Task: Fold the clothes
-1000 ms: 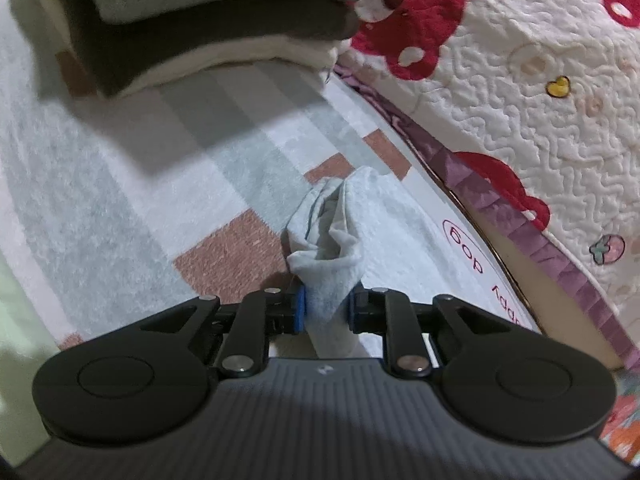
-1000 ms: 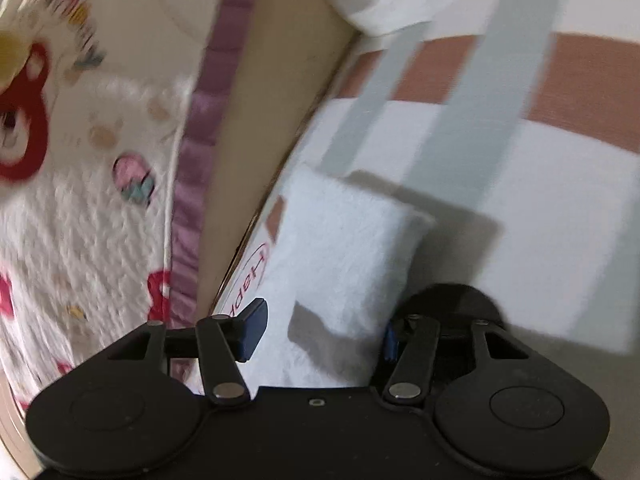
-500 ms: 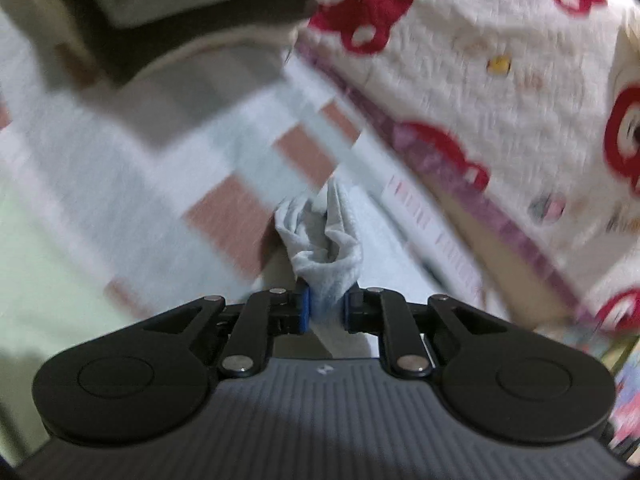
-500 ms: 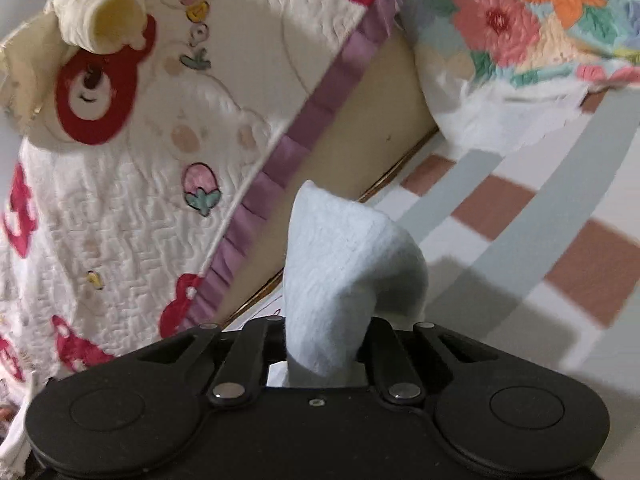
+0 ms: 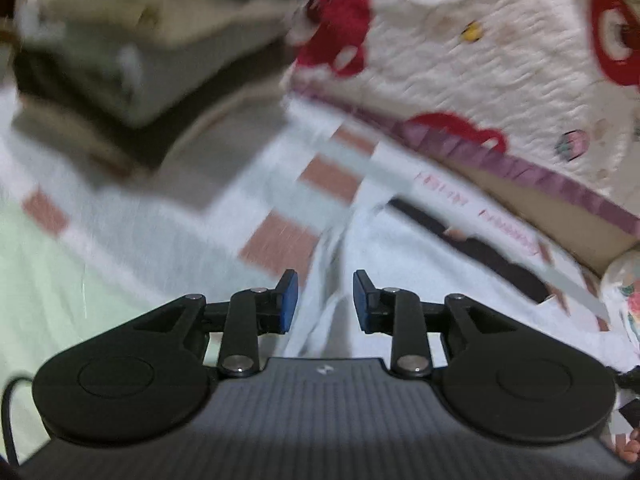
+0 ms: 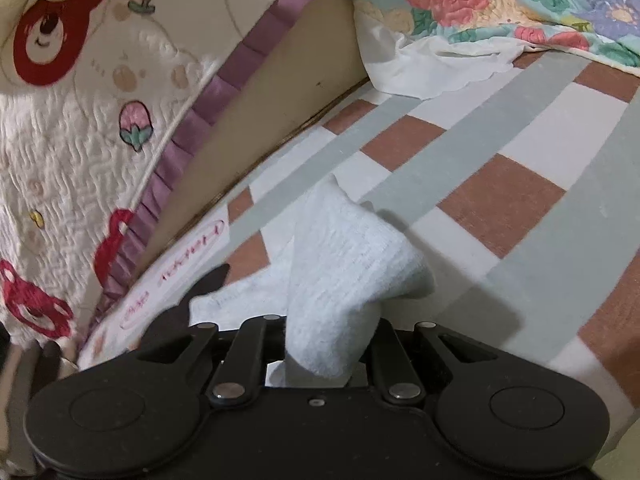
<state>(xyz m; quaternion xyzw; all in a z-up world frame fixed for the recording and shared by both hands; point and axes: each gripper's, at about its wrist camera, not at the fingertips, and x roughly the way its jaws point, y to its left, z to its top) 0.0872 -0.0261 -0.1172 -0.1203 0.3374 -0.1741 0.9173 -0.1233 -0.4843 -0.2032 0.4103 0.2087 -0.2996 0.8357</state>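
We see a checked bedsheet (image 6: 500, 200) spread beside a quilted bear blanket (image 6: 80, 128). On the sheet lies a pale blue cloth (image 6: 344, 264); our right gripper (image 6: 324, 344) is clenched on its lifted fold, while our left gripper (image 5: 322, 300) stands released above the cloth's blurred edge.

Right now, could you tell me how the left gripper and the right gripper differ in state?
The left gripper is open, its blue pads apart with nothing clamped; the right gripper is shut on the pale blue fleecy garment. The left wrist view is motion-blurred, the right wrist view sharp. Both point over the brown, grey and white checked bedsheet.
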